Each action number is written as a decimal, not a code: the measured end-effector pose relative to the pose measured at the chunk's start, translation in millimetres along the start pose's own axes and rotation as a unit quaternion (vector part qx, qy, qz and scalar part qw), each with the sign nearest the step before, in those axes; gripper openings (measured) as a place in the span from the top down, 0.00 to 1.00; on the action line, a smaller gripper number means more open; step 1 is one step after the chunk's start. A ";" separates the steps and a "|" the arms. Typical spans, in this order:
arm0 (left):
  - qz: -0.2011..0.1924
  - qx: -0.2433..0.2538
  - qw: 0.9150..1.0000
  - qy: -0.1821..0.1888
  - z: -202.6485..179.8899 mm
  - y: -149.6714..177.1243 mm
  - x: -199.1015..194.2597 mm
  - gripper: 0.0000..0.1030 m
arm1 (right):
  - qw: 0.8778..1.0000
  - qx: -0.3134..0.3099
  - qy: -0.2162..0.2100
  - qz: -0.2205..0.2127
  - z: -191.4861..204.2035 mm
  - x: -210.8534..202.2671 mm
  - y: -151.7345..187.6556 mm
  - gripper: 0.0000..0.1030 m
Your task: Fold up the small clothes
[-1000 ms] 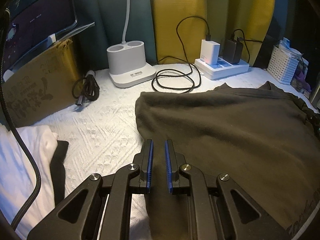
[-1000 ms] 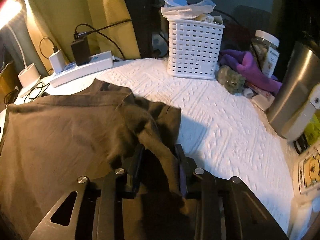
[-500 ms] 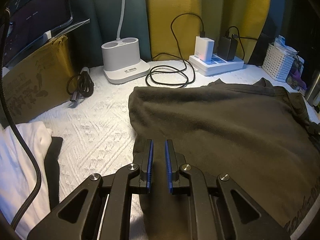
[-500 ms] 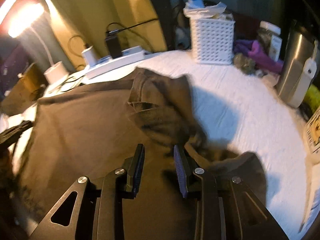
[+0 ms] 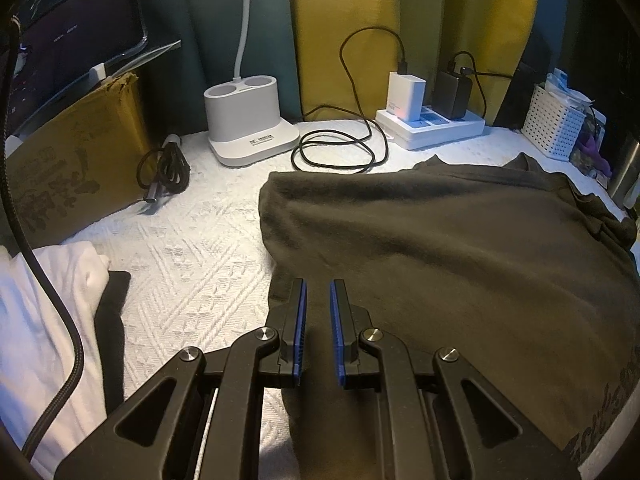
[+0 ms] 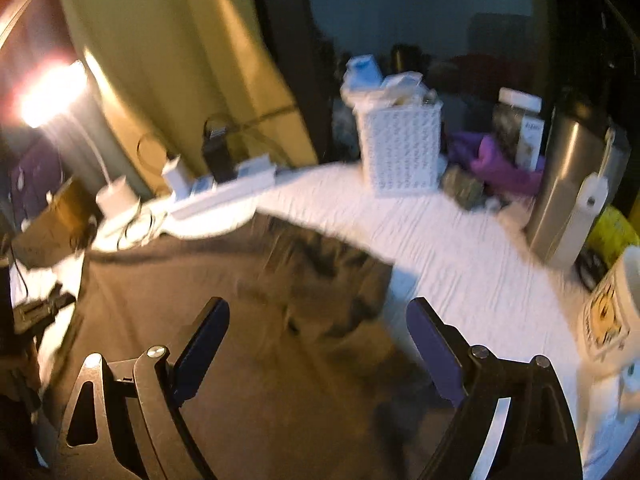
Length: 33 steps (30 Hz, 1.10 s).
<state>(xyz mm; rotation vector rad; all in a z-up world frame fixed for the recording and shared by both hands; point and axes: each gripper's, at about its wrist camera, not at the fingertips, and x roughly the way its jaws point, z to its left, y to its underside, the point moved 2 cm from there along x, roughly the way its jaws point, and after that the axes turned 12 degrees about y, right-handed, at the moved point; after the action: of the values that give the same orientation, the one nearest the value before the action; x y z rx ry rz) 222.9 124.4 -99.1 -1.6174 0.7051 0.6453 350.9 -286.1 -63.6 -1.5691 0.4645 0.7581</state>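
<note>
White quilted cloth (image 5: 192, 248) covers the work surface, with yellow and teal curtains behind it. On this cloth lies the dark olive garment (image 5: 460, 260), spread broadly; its far edge lies near the white power strip (image 5: 432, 130), and in the right wrist view its bunched corner (image 6: 332, 280) lies toward the white slotted basket (image 6: 400, 148). Well away from the power strip, at the cloth's near left edge, rests a white garment (image 5: 48, 312), apart from the olive one.

Left gripper (image 5: 318, 320): jaws drawn close together, a narrow slit between the blue pads; no cloth is seen caught between them. It hovers over the garment's near edge, on the side away from the power strip.

Right gripper (image 6: 318, 344): jaws have just been opening and now stand wide, with nothing between them; the folded corner lies loose on the garment below and beyond the fingertips. This view is motion-blurred, so fine creases cannot be read.

Step in hand, as judged: one fold has been released and the next edge is to be taken. To do this well, the rumpled corner should be flattened before folding further, each claw should pinch a single layer at an edge, and both should travel together so the fold line stays straight and clear of the black cable (image 5: 340, 152) beside the power strip.
</note>
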 end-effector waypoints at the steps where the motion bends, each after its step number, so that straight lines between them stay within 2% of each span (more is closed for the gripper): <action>1: -0.001 0.000 1.000 -0.001 0.5 -0.7 -0.3 0.89 | 1.000 0.002 -0.007 -0.006 -4.8 1.1 -5.3 0.12; 3: 0.000 -0.001 1.000 -0.002 1.1 -1.2 -0.2 0.89 | 1.000 0.004 -0.004 -0.005 -13.5 9.8 -12.1 0.15; 5: 0.001 -0.002 1.000 -0.002 1.2 -1.3 0.9 0.89 | 1.000 0.009 -0.010 0.019 -19.2 24.7 -14.6 0.55; 7: 0.003 -0.002 1.000 -0.001 0.6 -1.2 2.1 0.89 | 0.998 0.015 -0.021 0.050 -23.3 45.8 -10.8 0.56; 9: 0.005 0.001 1.000 0.001 -0.9 -1.3 3.8 0.89 | 0.997 0.010 -0.029 0.076 -19.7 62.3 -2.9 0.64; 11: 0.008 0.004 1.000 0.003 -2.4 -1.0 5.3 0.89 | 0.995 0.004 -0.036 0.097 -11.7 72.3 6.4 0.64; 18: 0.009 0.008 1.000 0.008 -4.3 -0.9 6.5 0.89 | 0.995 -0.003 -0.018 0.100 -3.5 73.7 16.9 0.63; 20: 0.007 0.009 1.000 0.009 -4.6 -1.9 5.8 0.89 | 0.995 -0.011 -0.015 0.098 -2.1 72.8 16.4 0.64; 21: 0.007 0.009 1.000 0.009 -4.9 -2.0 5.5 0.89 | 0.996 -0.022 -0.010 0.091 1.1 69.9 15.7 0.81; 22: 0.006 0.009 1.000 0.008 -4.6 -2.2 5.0 0.89 | 0.995 -0.031 -0.010 0.090 5.4 69.0 14.8 0.94; 26: 0.004 0.005 1.000 0.008 -3.1 -2.0 4.2 0.89 | 0.996 -0.059 0.010 0.062 12.8 54.9 4.4 0.94; 33: 0.003 0.006 1.000 0.004 -1.1 -5.0 5.6 0.89 | 0.994 -0.075 0.082 0.005 -11.0 48.5 -35.1 0.94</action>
<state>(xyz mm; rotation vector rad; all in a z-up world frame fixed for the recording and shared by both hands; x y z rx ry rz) 230.3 123.4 -99.9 -1.6069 0.7192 0.6385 411.1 -285.2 -72.4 -1.7805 0.5456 0.6861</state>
